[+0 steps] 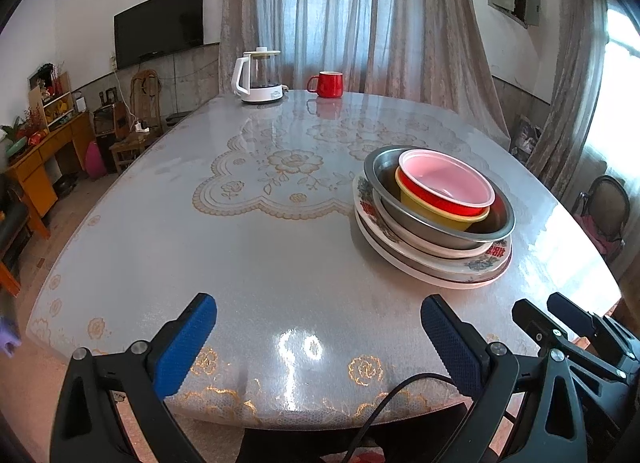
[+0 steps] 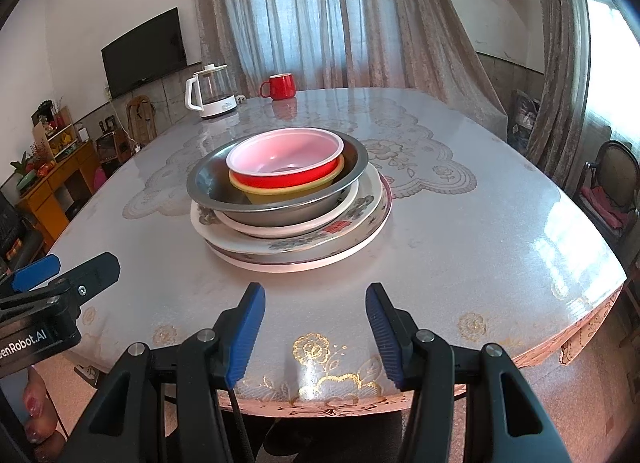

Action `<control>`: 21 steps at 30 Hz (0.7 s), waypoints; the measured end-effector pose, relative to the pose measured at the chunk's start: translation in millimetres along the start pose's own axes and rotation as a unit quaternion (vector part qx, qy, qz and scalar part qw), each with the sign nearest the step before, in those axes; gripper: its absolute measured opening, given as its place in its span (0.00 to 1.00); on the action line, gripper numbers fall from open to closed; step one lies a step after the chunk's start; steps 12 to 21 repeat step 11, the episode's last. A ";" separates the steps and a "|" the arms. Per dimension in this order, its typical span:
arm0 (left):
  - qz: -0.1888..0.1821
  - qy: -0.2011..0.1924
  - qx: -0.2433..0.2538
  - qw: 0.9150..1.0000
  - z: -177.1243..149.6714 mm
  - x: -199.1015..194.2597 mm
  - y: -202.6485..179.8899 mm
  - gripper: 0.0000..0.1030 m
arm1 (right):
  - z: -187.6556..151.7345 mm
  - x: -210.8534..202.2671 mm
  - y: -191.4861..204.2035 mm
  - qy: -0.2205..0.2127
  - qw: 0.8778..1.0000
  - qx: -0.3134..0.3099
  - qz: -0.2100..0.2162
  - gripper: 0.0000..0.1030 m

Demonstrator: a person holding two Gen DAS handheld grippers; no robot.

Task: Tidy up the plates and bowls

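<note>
Plates [image 2: 320,241] and bowls [image 2: 286,161] sit stacked mid-desk [image 2: 480,263], glossy, breakable below, light plastic on top; rims offer the best hold. Left tongs [image 1: 318,339] and right tongs [image 2: 315,329] stand apart, empty, near.

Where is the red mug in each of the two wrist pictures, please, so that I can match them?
Left wrist view: the red mug stands at the far edge of the table, top centre, right of the white kettle.
Right wrist view: the red mug is again at the far edge, a little left of centre, right of the white kettle.
Shared landmark: the stack of plates and bowls.
</note>
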State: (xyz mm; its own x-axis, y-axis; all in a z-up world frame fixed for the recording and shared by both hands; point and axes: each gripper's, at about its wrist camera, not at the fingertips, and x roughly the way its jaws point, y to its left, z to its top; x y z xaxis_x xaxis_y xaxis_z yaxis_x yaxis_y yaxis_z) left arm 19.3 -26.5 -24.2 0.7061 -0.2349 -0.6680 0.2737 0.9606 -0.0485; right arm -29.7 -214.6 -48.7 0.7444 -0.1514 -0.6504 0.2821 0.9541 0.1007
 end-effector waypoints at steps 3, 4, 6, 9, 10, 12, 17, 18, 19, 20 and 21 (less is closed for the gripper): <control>-0.003 0.001 -0.003 1.000 0.6 0.6 0.6 1.00 | 1.1 1.3 -0.8 0.001 1.000 0.000 -0.001 0.51; -0.004 0.001 -0.004 1.000 0.6 1.0 1.0 1.00 | 1.4 1.7 -1.3 0.001 1.000 0.001 -0.001 0.51; -0.007 0.004 -0.004 1.000 0.9 2.9 0.7 1.00 | 1.5 2.0 -1.4 0.001 1.000 0.001 -0.002 0.51; -0.009 0.005 -0.002 1.000 1.2 4.9 -1.8 1.00 | 2.4 4.9 -3.0 0.005 1.000 0.002 -0.002 0.51; -0.006 0.004 -0.001 1.000 1.3 5.2 -2.4 1.00 | 2.6 5.8 -3.7 0.006 1.000 0.003 -0.002 0.51; -0.003 0.002 0.000 1.000 1.6 5.4 -3.1 1.00 | 3.0 7.0 -4.7 0.007 1.000 0.004 -0.001 0.51; -0.003 0.002 0.000 1.000 1.6 5.4 -3.1 1.00 | 3.0 7.0 -4.7 0.007 1.000 0.004 -0.001 0.51; -0.003 0.002 0.000 1.000 1.6 5.4 -3.1 1.00 | 3.0 7.0 -4.7 0.007 1.000 0.004 -0.001 0.51; -0.003 0.002 0.000 1.000 1.6 5.4 -3.1 1.00 | 3.0 7.0 -4.7 0.007 1.000 0.004 -0.001 0.51; -0.003 0.002 0.000 1.000 1.6 5.4 -3.1 1.00 | 3.0 7.0 -4.7 0.007 1.000 0.004 -0.001 0.51; -0.003 0.002 0.000 1.000 1.6 5.4 -3.1 1.00 | 3.0 7.0 -4.7 0.007 1.000 0.004 -0.001 0.51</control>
